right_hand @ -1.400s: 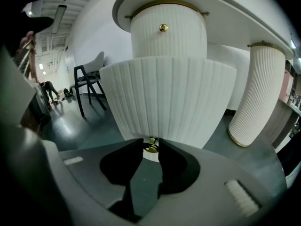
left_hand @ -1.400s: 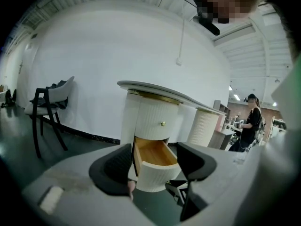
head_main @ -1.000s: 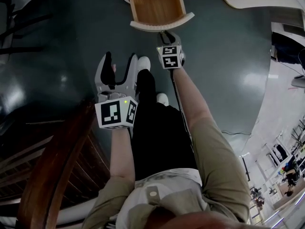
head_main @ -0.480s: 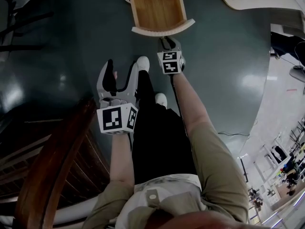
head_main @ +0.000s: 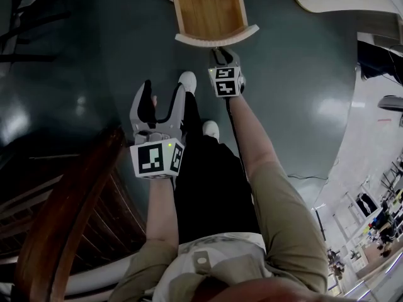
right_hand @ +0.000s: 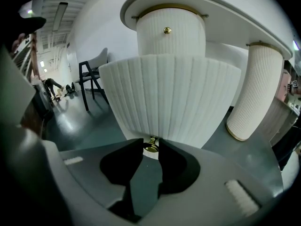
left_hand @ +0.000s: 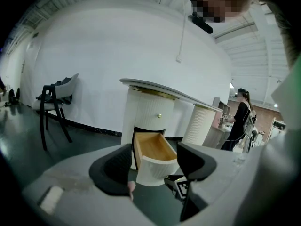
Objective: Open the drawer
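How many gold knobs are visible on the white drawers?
2. The upper knob is on the closed upper drawer. The lower knob is at the bottom edge of the open lower drawer, gripped by the right gripper. More may be hidden.

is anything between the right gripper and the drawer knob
Nothing visible: the right gripper is closed on the knob of the drawer, which stands pulled out. The left gripper is open, clear of it.

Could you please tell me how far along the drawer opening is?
Mostly done: the lower drawer stands pulled well out of the cabinet, its wooden inside showing. In hand: the right claw is clamped on its brass knob; the left claw hangs open and empty. Left, probably: any last pull, then letting go.
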`<state>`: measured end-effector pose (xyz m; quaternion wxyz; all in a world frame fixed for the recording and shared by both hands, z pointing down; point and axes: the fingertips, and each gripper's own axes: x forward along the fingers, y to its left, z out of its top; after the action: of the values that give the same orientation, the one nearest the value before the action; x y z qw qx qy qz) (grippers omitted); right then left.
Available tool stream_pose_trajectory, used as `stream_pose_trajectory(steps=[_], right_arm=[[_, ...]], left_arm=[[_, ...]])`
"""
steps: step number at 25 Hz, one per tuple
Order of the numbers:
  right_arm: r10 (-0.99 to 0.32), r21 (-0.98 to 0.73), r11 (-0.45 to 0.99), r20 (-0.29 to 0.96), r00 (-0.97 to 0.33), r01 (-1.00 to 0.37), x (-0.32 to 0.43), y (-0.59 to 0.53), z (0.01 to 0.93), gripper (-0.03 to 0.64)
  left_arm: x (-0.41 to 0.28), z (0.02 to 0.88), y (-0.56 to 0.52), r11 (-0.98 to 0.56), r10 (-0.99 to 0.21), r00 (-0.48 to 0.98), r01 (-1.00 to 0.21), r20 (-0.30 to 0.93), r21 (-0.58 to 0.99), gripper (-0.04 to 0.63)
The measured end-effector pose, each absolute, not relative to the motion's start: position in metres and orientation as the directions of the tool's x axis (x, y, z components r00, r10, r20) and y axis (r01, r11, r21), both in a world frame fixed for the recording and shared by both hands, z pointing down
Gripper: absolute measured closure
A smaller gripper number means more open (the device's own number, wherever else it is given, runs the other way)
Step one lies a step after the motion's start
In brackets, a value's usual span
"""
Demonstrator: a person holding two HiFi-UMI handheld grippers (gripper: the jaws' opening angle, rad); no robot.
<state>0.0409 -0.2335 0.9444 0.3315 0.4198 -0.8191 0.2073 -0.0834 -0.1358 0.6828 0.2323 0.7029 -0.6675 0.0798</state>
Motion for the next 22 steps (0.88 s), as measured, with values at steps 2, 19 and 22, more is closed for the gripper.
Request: stream_pose_trajectory(steps=[2,19,22], right_arm=[[-0.551,-0.063,0.558,0.717,-0.427,-0.827,0.041,-0.232,0.945,0.511],[-0.519,-0.129,0.514,0.74,-0.427,-0.848,0.039,-0.234,0.926,0.435],[-0.515,-0.131,0.533,0.734,-0.443,-0.836,0.042,-0.234,0.901,0.434]], left_arm=[[-0.082,0.681,-0.135,-0.003,-0.903,0.097,-0.975,0.418,0.221,0.279],[-0.093,0.642,-0.16,-0.006,-0.909,0.082,-0.983,0.409,0.184,0.282],[-0.097,0.624,-0.163,-0.004,-0.903,0.08,-0.984,0.422,0.178,0.282]])
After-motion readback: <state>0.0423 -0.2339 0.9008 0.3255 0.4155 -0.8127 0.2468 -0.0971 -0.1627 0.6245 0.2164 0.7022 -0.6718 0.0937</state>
